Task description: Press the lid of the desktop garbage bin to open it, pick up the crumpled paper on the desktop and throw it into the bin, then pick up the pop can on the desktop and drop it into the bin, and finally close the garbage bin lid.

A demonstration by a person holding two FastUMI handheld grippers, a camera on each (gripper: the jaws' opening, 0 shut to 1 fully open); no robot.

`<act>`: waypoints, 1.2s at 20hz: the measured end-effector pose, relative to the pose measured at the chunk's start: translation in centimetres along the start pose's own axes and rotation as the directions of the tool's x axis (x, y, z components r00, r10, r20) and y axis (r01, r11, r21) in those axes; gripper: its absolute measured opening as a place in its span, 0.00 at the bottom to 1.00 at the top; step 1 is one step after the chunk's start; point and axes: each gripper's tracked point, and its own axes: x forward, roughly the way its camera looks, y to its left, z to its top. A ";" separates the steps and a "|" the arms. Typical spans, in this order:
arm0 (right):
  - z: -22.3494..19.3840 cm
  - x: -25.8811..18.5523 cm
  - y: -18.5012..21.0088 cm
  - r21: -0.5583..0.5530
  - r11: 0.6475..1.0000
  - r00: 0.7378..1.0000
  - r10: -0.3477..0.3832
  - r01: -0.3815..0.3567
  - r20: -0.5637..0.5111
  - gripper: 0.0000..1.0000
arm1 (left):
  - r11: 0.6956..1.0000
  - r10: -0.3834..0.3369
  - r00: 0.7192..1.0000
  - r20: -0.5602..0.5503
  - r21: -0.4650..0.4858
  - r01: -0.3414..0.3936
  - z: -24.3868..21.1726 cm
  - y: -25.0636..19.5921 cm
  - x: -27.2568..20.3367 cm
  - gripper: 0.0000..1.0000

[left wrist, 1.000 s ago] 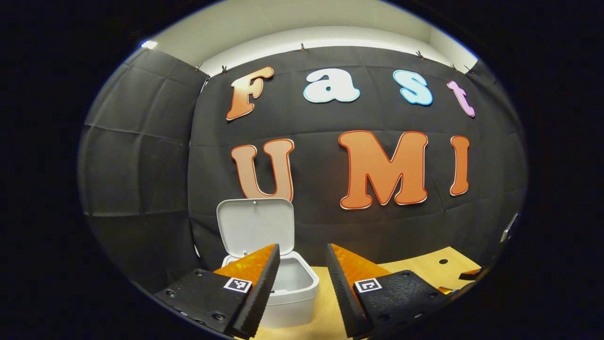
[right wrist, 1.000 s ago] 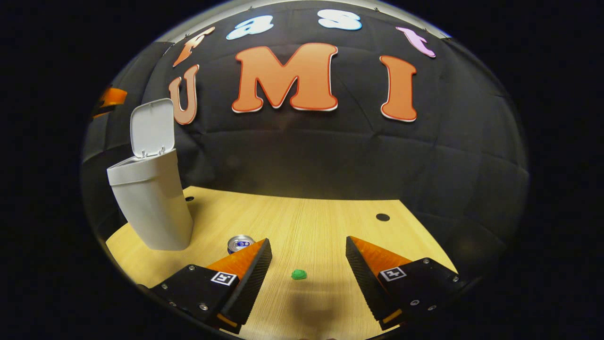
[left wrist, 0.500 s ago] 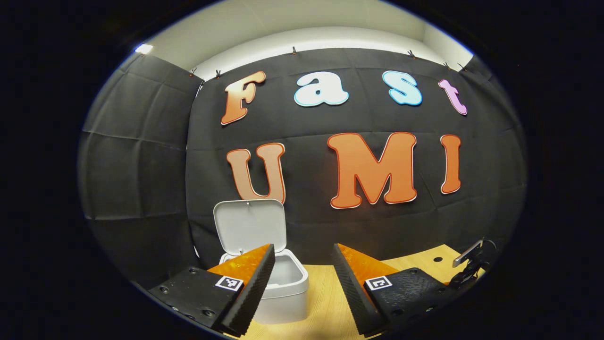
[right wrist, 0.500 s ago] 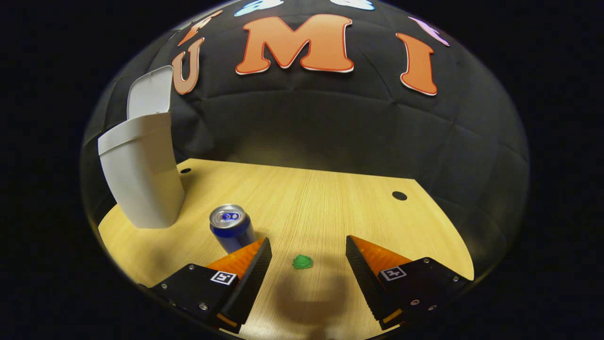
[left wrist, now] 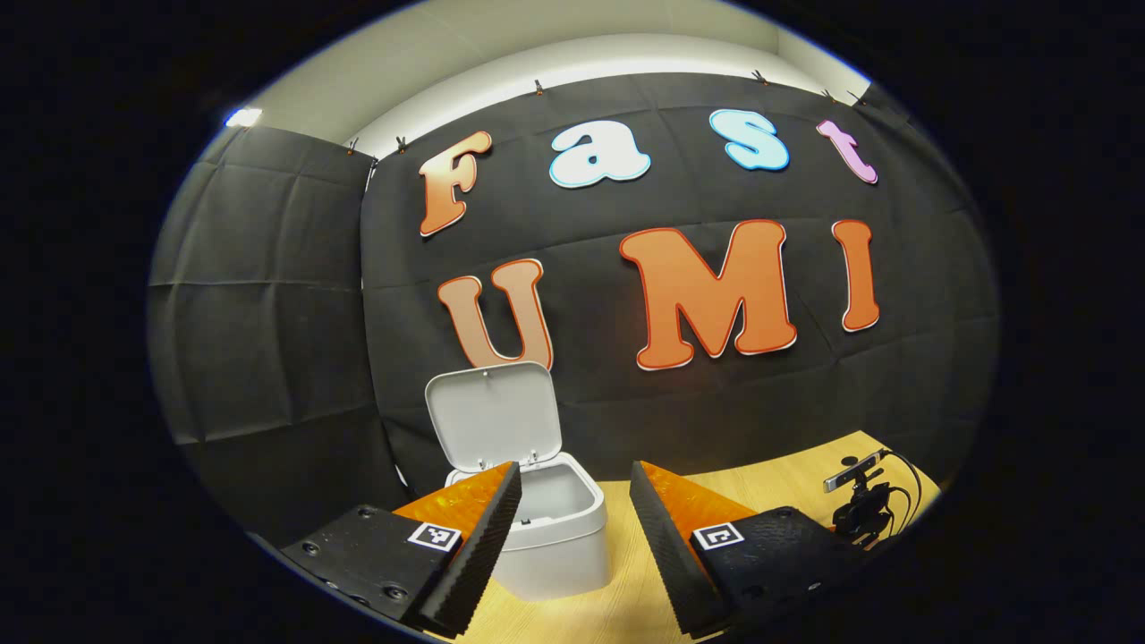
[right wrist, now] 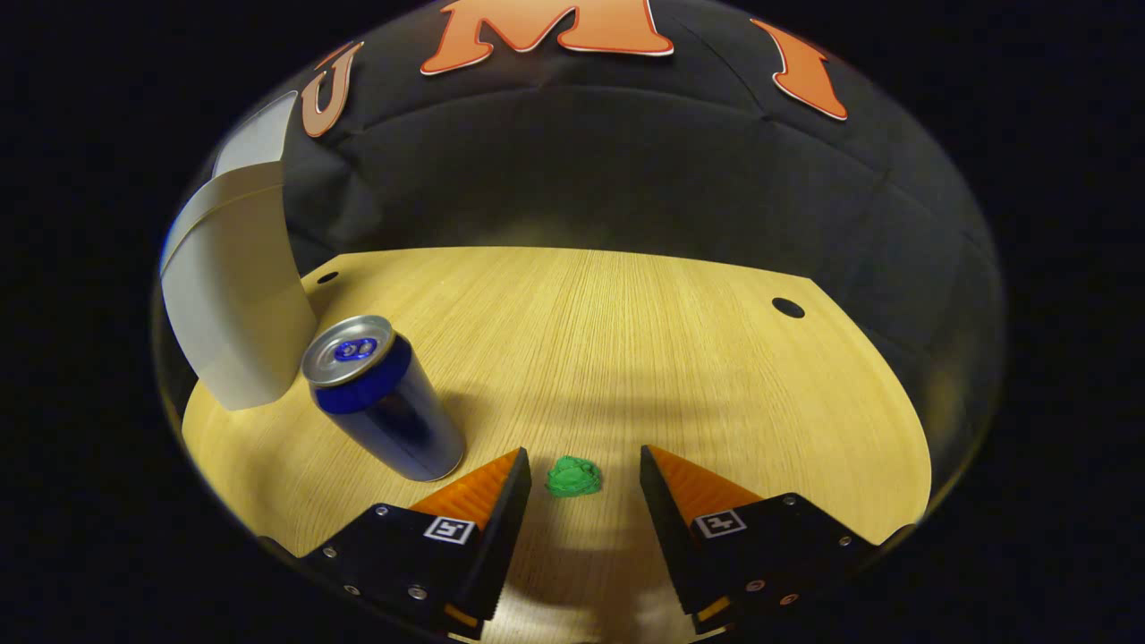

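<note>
Two grippers sit under my hands. From the left gripper view, my left gripper (left wrist: 574, 523) has its jaws apart and empty, with the white garbage bin (left wrist: 556, 537) at 11 o'clock just beyond them, lid (left wrist: 492, 415) raised. From the right gripper view, the bin stands at 10 o'clock, the upright blue pop can (right wrist: 385, 398) just beside it. My right gripper (right wrist: 584, 496) hovers spread over the wooden desktop (right wrist: 626, 340), the green crumpled paper (right wrist: 573, 476) between its fingertips, untouched.

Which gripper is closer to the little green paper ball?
Right. The right gripper hangs open around the paper ball; the left gripper is by the bin.
</note>
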 end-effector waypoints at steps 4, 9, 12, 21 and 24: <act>-1.8 1.3 0.8 0.005 1.000 0.998 0.014 -0.014 -0.062 0.55 | 1.000 0.017 0.999 -0.030 0.014 -0.017 -1.0 0.5 -0.6 0.79; -1.8 0.8 1.4 0.004 1.000 0.998 0.024 -0.024 -0.061 0.30 | 1.000 0.008 0.999 -0.049 0.024 -0.007 -1.4 0.3 -0.8 0.79; -1.3 -0.2 1.4 0.027 0.999 0.998 0.034 -0.032 -0.055 0.18 | 1.000 -0.010 0.999 -0.049 0.024 0.011 -1.6 0.1 -0.9 0.80; 5.3 -6.7 0.6 0.060 0.998 0.994 0.010 -0.017 0.106 0.16 | 0.996 -0.066 0.997 -0.044 -0.061 0.063 -3.0 0.8 -0.7 0.80; 8.6 -9.7 1.6 0.079 0.996 0.985 0.032 -0.045 0.168 0.16 | 0.992 -0.075 0.996 -0.044 -0.102 0.071 -3.6 1.3 -0.5 0.84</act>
